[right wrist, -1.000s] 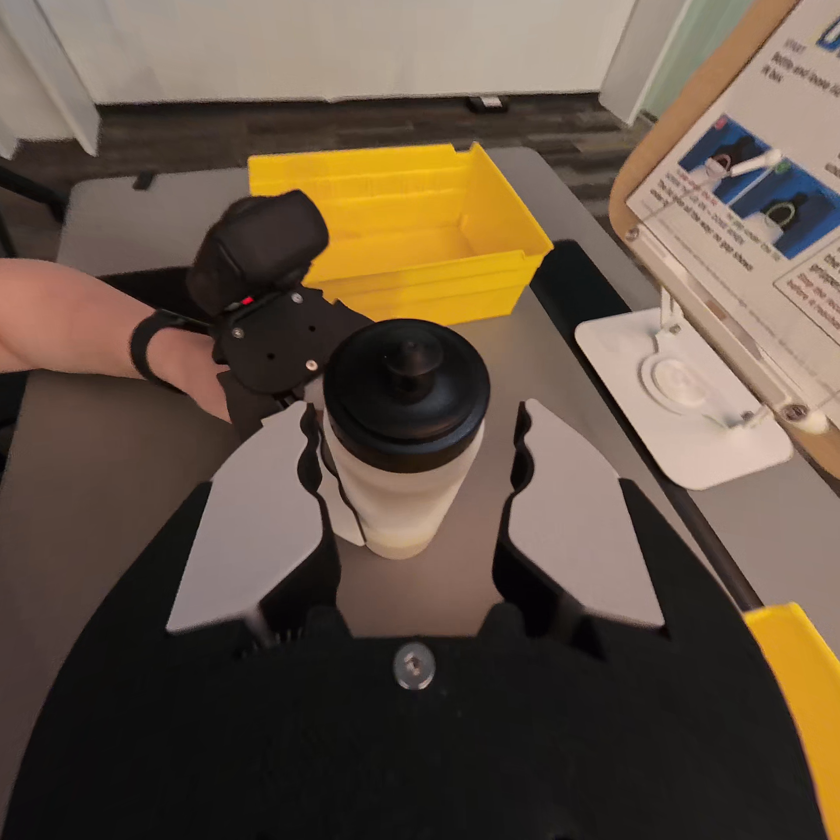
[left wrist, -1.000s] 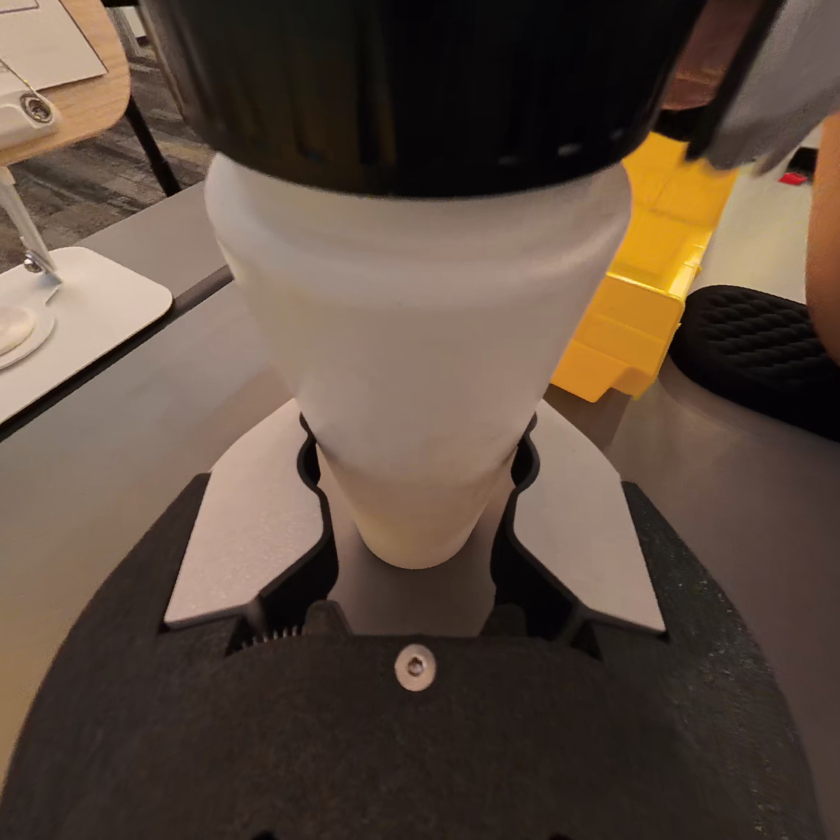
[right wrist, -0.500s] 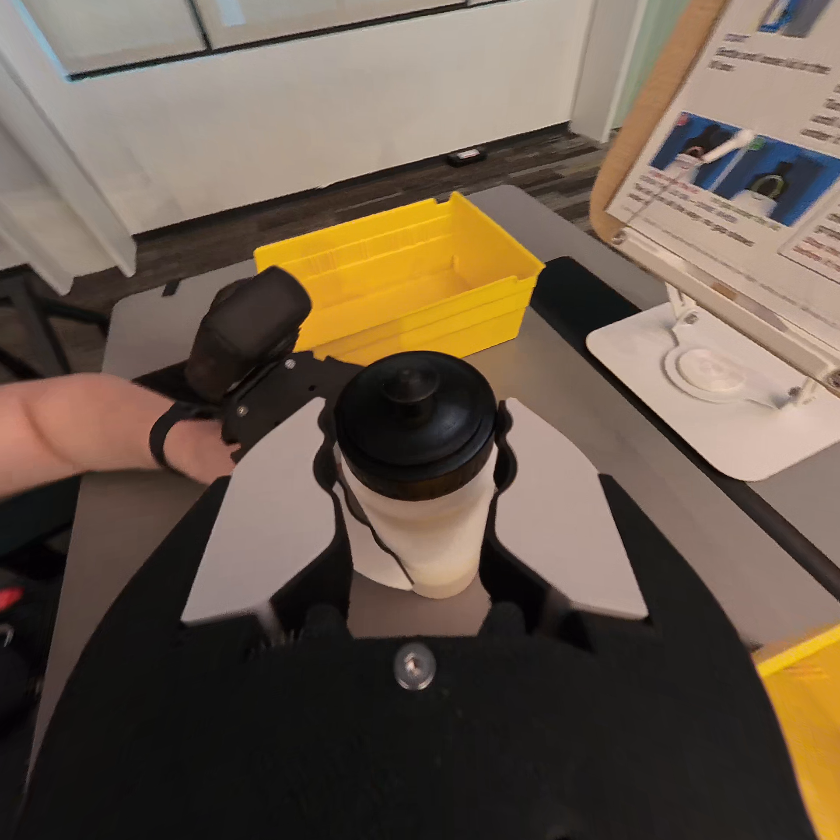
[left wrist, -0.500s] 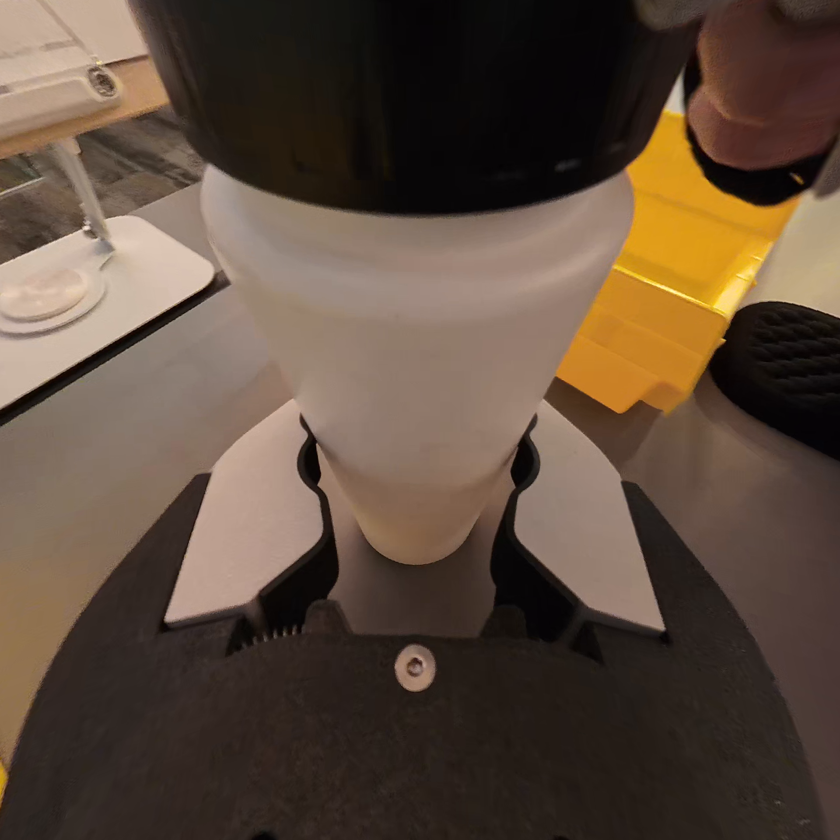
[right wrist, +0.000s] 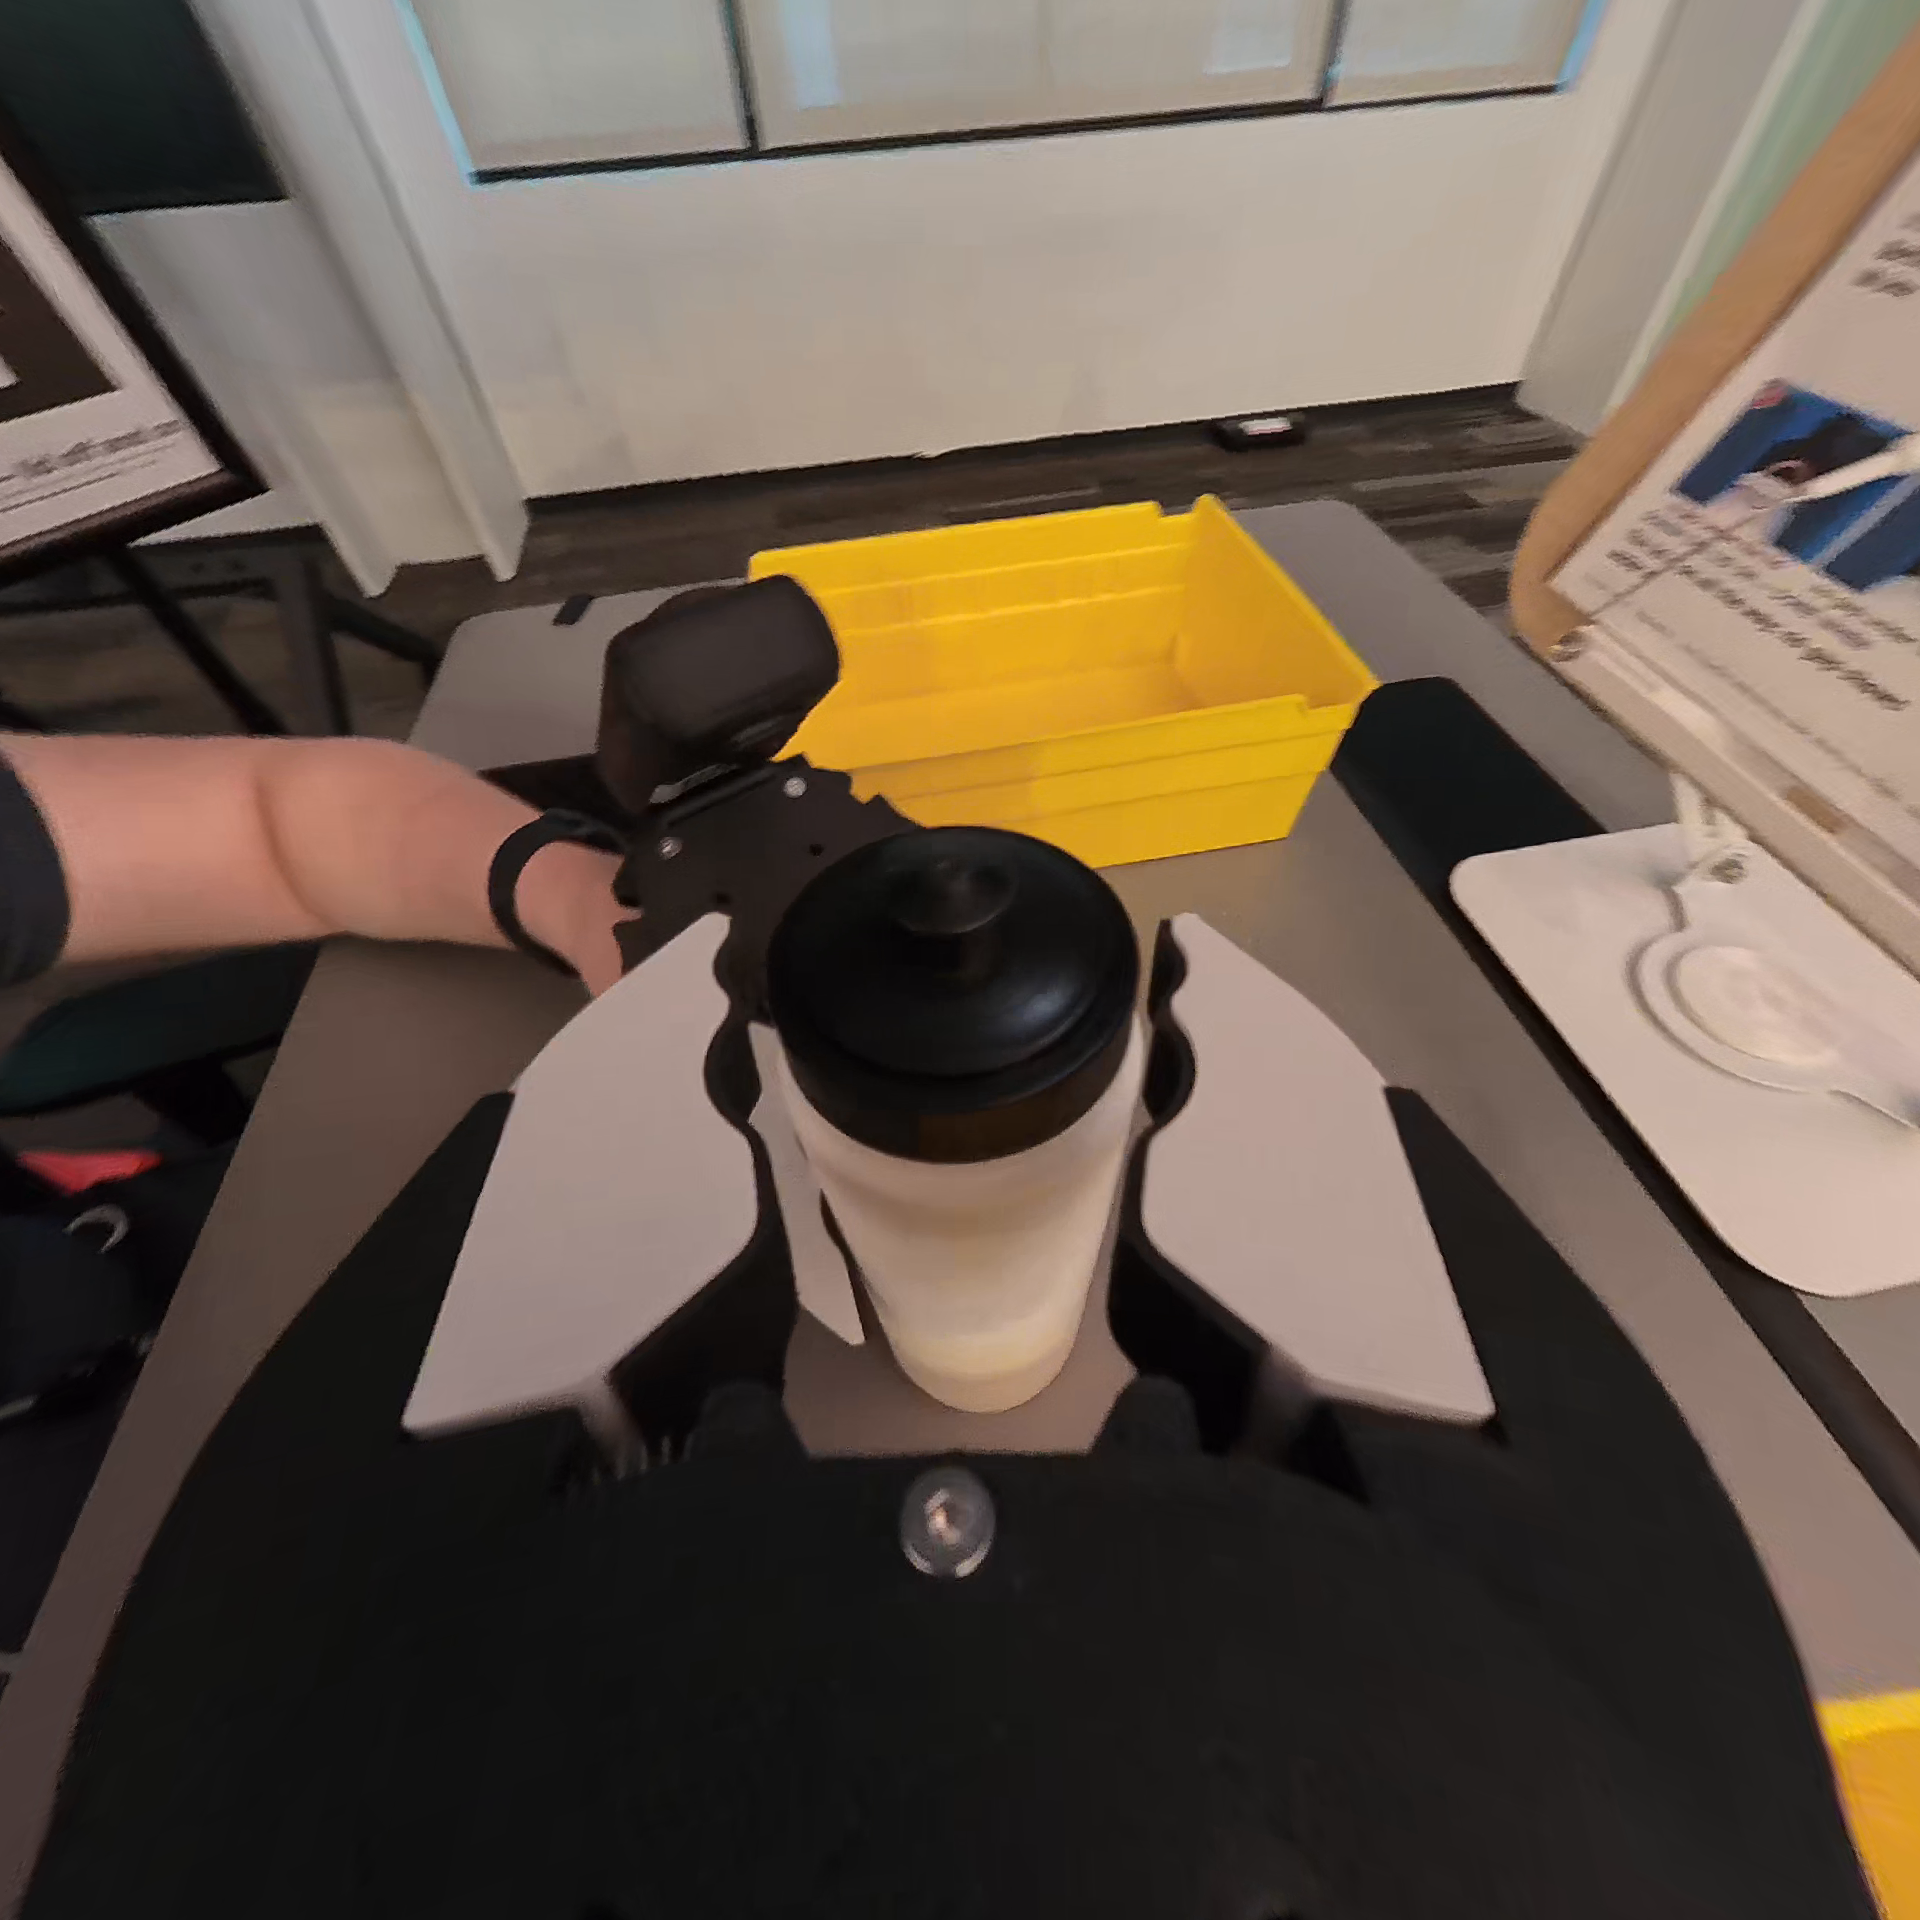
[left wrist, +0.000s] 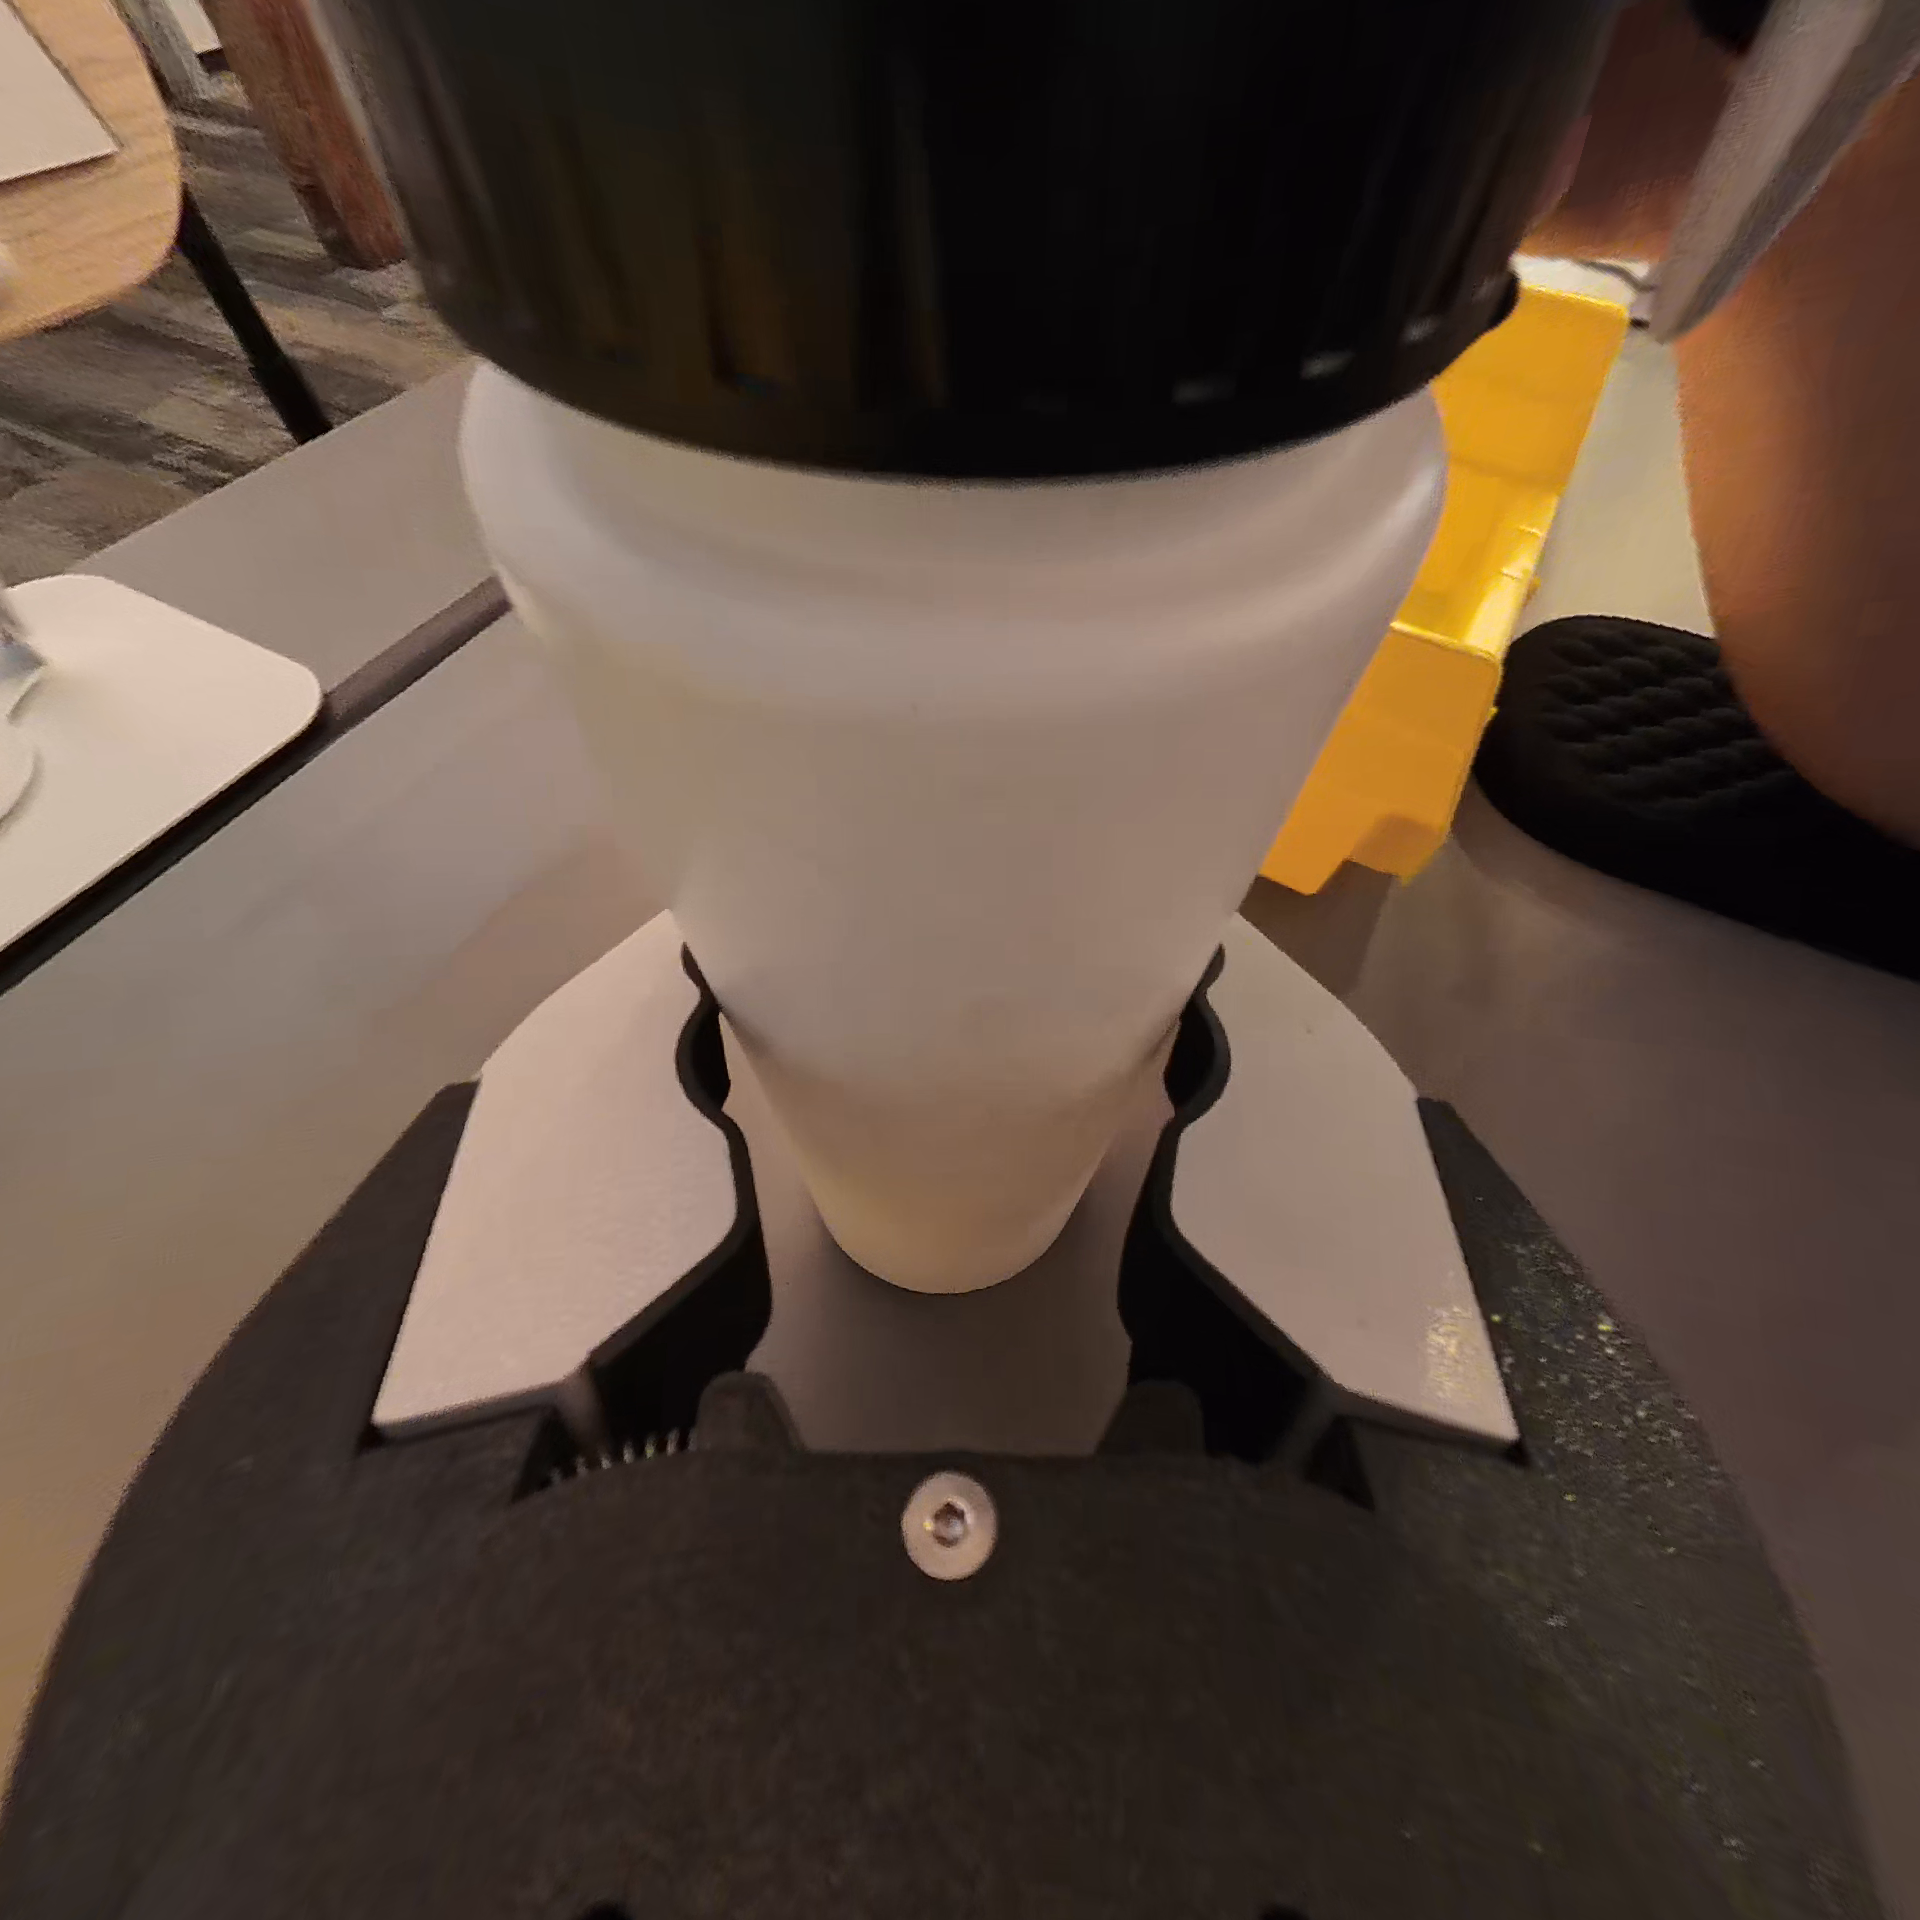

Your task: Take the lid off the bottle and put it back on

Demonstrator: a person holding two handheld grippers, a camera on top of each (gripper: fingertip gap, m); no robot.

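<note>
**Both grippers on the bottle, lid seated**

Your left gripper point(left wrist: 951, 1049) clamps the white bottle point(left wrist: 951, 790) low on its body; both fingers point(left wrist: 582, 1236) press the sides at centre frame in the left wrist view. The bottle stands upright on the grey table point(left wrist: 270, 935), its base just ahead of the gripper's throat. The black lid point(left wrist: 956, 208) fills the top of that frame and sits on the bottle's neck.

In the right wrist view, your right gripper point(right wrist: 951, 997) comes from above, its fingers point(right wrist: 623, 1174) closed against the lid's point(right wrist: 951, 987) rim at centre frame. The bottle point(right wrist: 977, 1257) runs down between them. Your left gripper point(right wrist: 727, 821) shows at middle left, with a hand point(right wrist: 561, 914) and forearm behind it.

A yellow bin point(right wrist: 1060, 696) sits on the table point(right wrist: 1351, 935) beyond the bottle, upper centre. A white stand base point(right wrist: 1704, 1049) lies at the right edge, carrying a board with a printed sheet point(right wrist: 1766, 540). A black mat point(left wrist: 1683, 800) lies at middle right of the left wrist view.
</note>
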